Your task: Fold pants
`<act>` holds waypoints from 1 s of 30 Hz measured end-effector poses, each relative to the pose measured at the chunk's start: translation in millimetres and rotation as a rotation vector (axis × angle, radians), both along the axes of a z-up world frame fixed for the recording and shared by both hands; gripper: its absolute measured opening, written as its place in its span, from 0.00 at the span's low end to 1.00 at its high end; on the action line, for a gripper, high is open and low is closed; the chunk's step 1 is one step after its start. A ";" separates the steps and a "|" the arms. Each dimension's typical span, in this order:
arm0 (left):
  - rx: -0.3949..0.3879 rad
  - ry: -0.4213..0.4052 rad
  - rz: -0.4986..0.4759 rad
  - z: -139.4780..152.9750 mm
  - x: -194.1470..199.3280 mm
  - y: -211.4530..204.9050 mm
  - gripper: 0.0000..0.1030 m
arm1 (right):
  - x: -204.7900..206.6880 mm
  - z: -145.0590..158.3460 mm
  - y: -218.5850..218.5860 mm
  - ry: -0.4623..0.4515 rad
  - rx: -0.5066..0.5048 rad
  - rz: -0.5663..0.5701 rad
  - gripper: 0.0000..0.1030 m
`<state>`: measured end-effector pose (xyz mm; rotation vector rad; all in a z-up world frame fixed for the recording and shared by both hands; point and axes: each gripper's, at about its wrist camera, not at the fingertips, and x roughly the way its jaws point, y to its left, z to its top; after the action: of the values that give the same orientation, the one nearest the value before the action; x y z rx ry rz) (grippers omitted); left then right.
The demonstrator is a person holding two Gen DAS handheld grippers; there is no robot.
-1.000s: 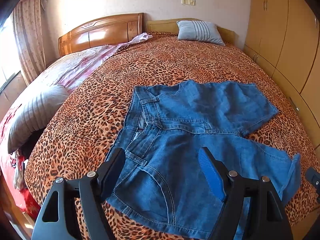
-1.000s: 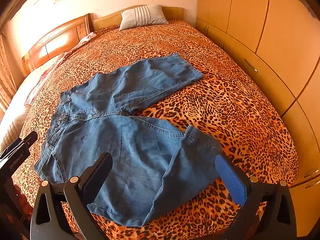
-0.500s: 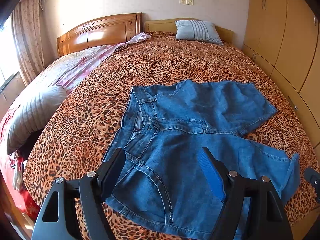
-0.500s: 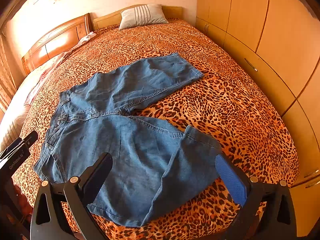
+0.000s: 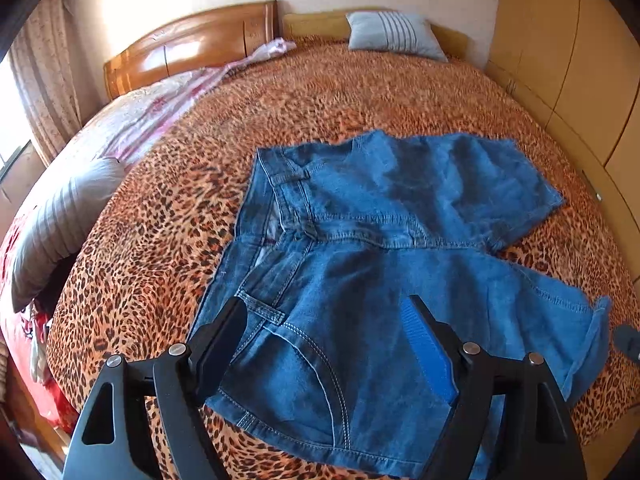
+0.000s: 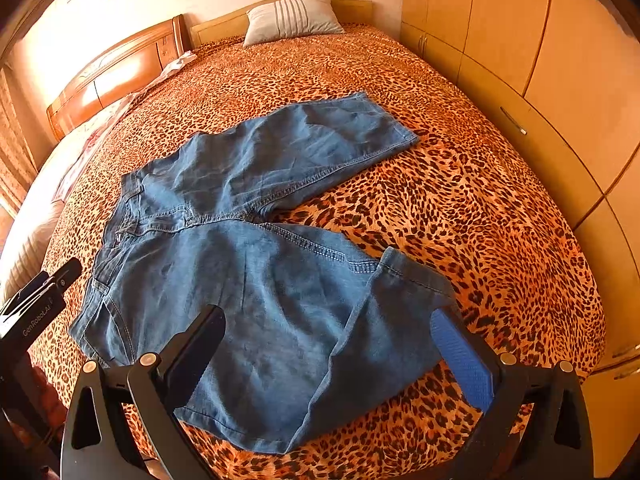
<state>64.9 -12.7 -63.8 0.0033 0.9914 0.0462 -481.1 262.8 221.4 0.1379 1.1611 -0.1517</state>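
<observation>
free: leopard bedspread (image 6: pixel 460 208) right of pants (image 6: pixel 256 280) | obstacles: wardrobe (image 6: pixel 560 92), pillow (image 5: pixel 60 224)

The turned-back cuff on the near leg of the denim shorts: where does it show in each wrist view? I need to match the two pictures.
Left wrist: the turned-back cuff is at the far right edge, right of the open left gripper.
Right wrist: low centre-right, between the open right gripper's fingers.
Shared landmark: the striped grey pillow at the headboard.
</observation>
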 end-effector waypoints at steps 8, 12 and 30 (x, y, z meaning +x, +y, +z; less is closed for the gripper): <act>0.149 0.255 0.083 -23.3 119.7 45.5 0.68 | 89.8 -4.3 -72.4 0.053 0.048 -0.076 1.00; 0.124 0.350 0.129 -27.9 196.9 70.0 0.69 | 166.7 -14.4 -119.9 0.079 0.011 -0.097 1.00; -0.222 0.480 -0.006 -78.5 165.5 111.7 0.68 | 132.4 -63.3 -153.4 0.237 0.341 -0.019 0.96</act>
<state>230.4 99.0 -142.3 -0.1936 1.4721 -0.0741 -348.7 109.4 158.1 0.4415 1.4169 0.0152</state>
